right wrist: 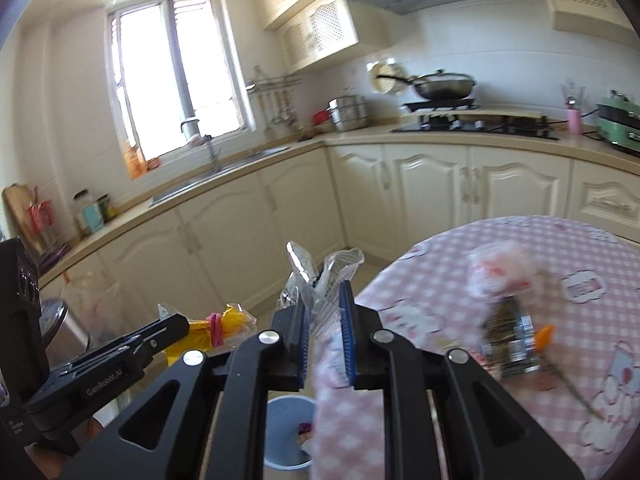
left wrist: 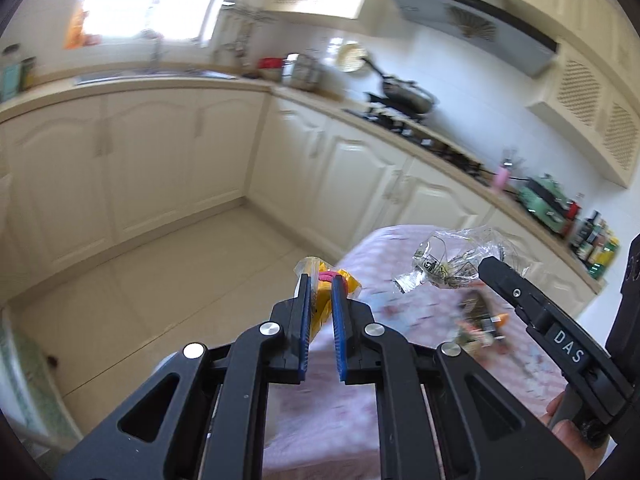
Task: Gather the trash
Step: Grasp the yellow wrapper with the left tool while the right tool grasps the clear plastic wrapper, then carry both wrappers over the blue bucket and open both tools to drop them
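Observation:
My left gripper (left wrist: 321, 280) is shut on a yellow plastic wrapper (left wrist: 347, 279) with a pink band, held in the air by the edge of the round table (left wrist: 320, 400). The same wrapper (right wrist: 200, 332) shows at lower left in the right wrist view, with the left gripper (right wrist: 176, 326) on it. My right gripper (right wrist: 323, 292) is shut on a crumpled clear plastic bag (right wrist: 332, 268), which also appears at the right of the left wrist view as a clear bag (left wrist: 448, 258). More trash (right wrist: 512, 340), blurred, lies on the pink checked tablecloth (right wrist: 460, 264). A blue bin (right wrist: 286, 432) stands on the floor below the grippers.
Cream kitchen cabinets (right wrist: 432, 188) run along two walls with a sink (right wrist: 216, 172) under the window and a stove with a wok (right wrist: 444, 88). A metal pedal bin (right wrist: 60, 328) with a bag stands at the left. The tiled floor (left wrist: 180, 272) lies between table and cabinets.

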`<state>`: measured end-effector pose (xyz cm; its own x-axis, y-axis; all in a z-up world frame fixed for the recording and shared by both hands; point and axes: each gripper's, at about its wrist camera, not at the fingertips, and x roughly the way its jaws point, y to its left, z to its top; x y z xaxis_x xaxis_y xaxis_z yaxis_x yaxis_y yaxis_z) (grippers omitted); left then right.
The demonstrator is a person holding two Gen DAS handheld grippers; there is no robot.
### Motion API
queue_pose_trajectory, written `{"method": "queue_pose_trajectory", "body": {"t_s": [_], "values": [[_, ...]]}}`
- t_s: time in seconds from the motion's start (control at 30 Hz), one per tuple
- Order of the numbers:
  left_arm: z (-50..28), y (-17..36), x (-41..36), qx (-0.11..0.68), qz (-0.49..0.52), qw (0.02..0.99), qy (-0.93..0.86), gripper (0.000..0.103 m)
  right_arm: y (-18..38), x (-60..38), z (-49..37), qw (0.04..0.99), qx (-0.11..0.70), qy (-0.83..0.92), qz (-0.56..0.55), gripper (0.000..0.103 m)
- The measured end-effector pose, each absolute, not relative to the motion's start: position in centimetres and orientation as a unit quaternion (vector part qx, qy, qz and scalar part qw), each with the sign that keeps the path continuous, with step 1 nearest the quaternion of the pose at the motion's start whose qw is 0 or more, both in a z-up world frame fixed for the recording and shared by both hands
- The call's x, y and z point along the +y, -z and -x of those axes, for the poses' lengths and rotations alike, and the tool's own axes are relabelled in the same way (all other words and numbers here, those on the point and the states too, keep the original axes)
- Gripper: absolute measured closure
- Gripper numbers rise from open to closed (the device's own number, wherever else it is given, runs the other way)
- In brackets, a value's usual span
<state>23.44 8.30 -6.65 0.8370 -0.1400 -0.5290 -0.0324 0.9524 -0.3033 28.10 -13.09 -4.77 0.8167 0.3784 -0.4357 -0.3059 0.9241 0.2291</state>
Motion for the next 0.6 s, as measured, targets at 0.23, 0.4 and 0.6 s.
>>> {"method": "queue_pose_trajectory", "body": {"t_s": [0.23,0.4,0.6], "values": [[-23.8,10.7,14.6,0.324,0.182,0.928,-0.026,0.094,9.3,-5.2,-29.9,0.926,0.296,-0.228,-0.046,0.089],[-24.8,14.2,17.1,0.364,0.185,0.911,-0.057,0.094,13.3,-1.2,-31.5,0.907,0.339,-0.246,-0.039,0.089],[-26.7,18.2,18.4,0.4,0.186,0.894,-0.073,0.094,17.8,1.8,-33.6,0.895,0.373,-0.243,-0.019,0.089]]}}
